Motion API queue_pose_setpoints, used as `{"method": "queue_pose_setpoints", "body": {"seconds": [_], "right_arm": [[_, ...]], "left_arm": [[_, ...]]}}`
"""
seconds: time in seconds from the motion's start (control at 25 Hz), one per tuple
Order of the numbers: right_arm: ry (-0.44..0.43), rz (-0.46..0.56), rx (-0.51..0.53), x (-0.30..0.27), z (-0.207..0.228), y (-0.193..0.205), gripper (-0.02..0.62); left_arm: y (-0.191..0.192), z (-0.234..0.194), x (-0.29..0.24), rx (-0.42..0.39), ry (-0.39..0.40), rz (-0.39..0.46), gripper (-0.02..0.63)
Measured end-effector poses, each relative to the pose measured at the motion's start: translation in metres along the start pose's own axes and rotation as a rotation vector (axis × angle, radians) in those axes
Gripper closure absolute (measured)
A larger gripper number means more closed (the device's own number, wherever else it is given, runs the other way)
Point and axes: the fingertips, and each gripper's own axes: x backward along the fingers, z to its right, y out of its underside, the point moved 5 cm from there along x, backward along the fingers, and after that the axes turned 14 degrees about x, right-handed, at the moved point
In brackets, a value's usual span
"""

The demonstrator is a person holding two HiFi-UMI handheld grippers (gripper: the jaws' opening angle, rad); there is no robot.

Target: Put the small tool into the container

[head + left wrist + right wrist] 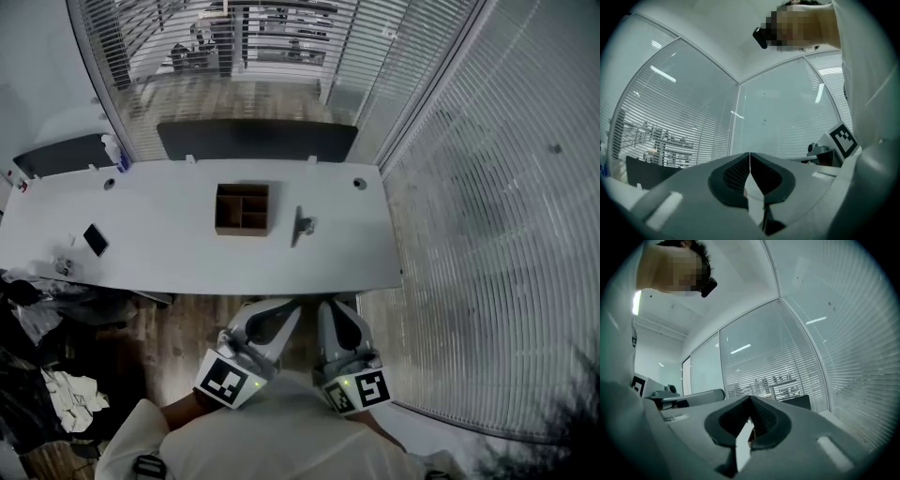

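Left gripper (284,311): we hold it close to the body, on the near side of the table's front edge; its own view shows the jaws (750,161) pressed together with nothing between them; its marker cube (228,380) sits just in front of our chest.
Right gripper (328,311): we hold it just beside the left one, tips pointing toward the table; its jaws (750,404) are also closed and hold nothing; its marker cube (361,389) is at the near right.
Small tool (302,225): a slim dark piece lying on the white table; it is just right of the container and not touching it.
Container (242,208): a brown open box split into compartments; it stands near the middle of the table; we cannot tell whether anything is in it.
Tool against the grippers: the tool lies well beyond both sets of tips, farther in on the table; it is roughly in line with the gap between the two grippers; neither gripper touches it.
Table (187,267): white and long, running left to right; glass walls with blinds stand behind it and to its right.
Phone (95,239): a dark flat slab far to the left on the table, well apart from the container.
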Motion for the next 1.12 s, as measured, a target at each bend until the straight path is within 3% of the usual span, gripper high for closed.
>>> {"method": "queue_pose_setpoints", "body": {"seconds": [1.12], "right_arm": [[-0.014, -0.013, 0.066, -0.23, 0.006, -0.005, 0.595]], "left_arm": [[-0.057, -0.214, -0.063, 0.064, -0.014, -0.008, 0.603]]}}
